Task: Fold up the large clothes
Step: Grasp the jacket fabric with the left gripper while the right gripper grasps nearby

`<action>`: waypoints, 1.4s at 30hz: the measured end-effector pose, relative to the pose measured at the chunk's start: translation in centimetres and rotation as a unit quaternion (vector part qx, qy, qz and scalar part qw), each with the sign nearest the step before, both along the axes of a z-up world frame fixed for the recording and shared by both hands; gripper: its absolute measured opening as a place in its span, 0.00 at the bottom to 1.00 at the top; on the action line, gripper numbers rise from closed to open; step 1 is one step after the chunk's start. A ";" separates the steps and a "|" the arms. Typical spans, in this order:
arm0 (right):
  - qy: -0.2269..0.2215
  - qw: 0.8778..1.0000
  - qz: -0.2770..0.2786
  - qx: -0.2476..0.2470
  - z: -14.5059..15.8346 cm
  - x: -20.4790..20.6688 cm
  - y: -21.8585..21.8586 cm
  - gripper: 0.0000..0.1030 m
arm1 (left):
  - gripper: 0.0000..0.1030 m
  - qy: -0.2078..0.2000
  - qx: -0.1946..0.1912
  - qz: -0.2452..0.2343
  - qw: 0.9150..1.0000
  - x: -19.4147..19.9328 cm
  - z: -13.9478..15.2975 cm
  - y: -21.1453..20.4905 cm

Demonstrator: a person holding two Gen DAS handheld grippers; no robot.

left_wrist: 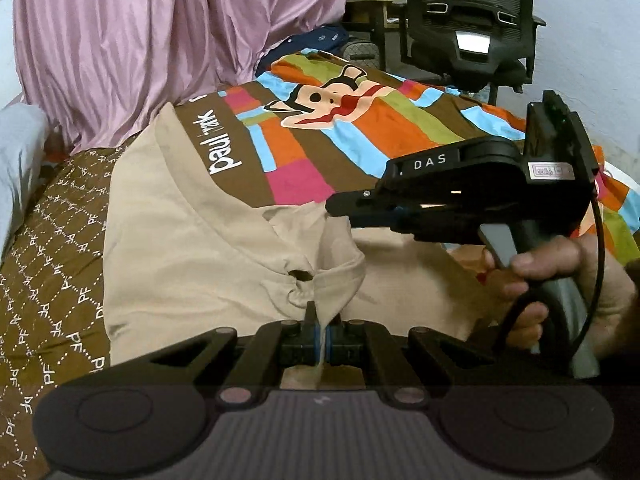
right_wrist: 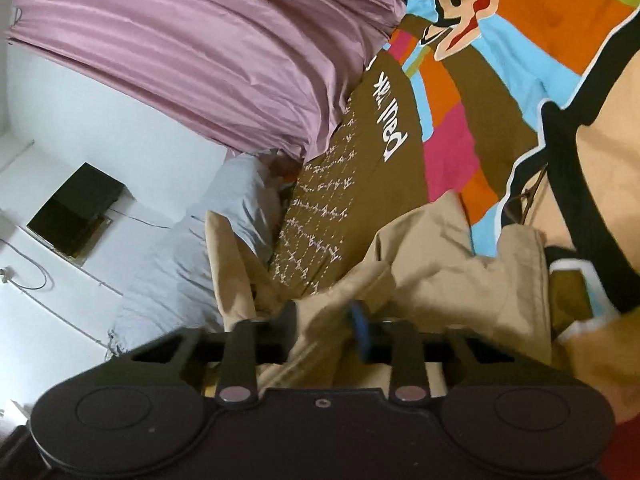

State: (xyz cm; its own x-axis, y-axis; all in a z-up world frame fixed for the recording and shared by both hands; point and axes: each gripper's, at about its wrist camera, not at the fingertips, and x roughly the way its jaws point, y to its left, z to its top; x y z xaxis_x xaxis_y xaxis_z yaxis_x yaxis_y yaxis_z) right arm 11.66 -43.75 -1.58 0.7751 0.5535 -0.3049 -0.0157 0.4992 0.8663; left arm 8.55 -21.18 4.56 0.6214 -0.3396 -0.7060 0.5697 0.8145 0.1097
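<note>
Mid-fold on the bed (left_wrist: 60,240): beige garment (left_wrist: 192,248) spread over the striped bedspread (left_wrist: 360,136), left gripper (left_wrist: 322,344) clamped on a pinched edge, right gripper (right_wrist: 332,328) closing around bunched cloth; next, probably a joint lift-and-carry across; right hand (left_wrist: 560,288) visible only from the left wrist.

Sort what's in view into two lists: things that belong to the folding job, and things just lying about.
Part of the job:
- beige garment
- left gripper, shut on its fabric
- right gripper, fabric between its fingers
- bedspread under the garment

Just lying about:
- pink curtain
- office chair
- pillow
- dark clothing behind the bed
</note>
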 end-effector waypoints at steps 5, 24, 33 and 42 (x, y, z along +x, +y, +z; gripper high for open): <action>-0.043 0.998 -0.035 -0.036 1.1 -1.2 -1.2 0.02 | 0.01 -0.002 -0.009 -0.019 1.000 -0.7 0.2 -3.1; 0.078 0.983 -0.095 -0.133 -2.5 -2.1 -3.7 0.01 | 0.45 0.077 -0.021 -0.071 0.994 -0.5 -3.5 -5.3; 0.085 0.981 -0.099 -0.145 -2.5 -1.7 -3.2 0.01 | 0.81 -0.003 -0.066 -0.041 0.997 -0.8 3.1 -0.4; 0.080 0.978 -0.103 -0.163 -2.4 -1.8 -2.8 0.01 | 0.89 -0.078 -0.012 0.179 0.981 4.0 2.2 8.1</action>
